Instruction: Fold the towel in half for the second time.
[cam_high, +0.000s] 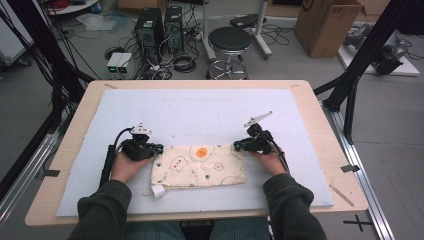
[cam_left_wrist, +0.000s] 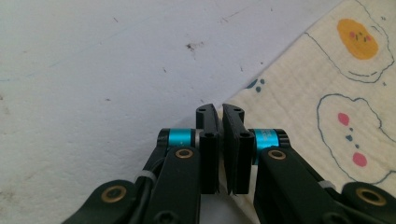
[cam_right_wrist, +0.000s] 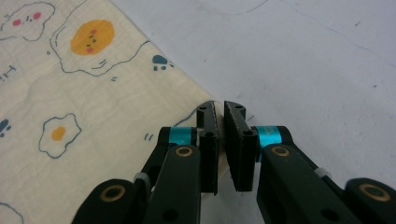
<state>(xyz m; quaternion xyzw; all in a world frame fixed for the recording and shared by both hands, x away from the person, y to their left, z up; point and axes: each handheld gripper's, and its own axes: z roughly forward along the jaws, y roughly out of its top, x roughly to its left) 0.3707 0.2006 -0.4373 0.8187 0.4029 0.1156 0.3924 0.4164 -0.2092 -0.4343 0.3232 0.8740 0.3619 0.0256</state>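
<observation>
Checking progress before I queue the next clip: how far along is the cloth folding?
Done: the cloth lies as a folded rectangle on the mat. In hand: the left gripper and right gripper are each pinched on a far corner of it. Left: probably lifting those corners toward the person for another fold; nothing raised yet.

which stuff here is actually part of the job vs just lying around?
In the job:
- folded cloth with egg print on the white mat
- left gripper, jaws closed on the cloth's far left corner
- right gripper, jaws closed on its far right corner

Lying about:
- black stool
- cardboard box
- two computer towers
- loose cables on the floor
</observation>
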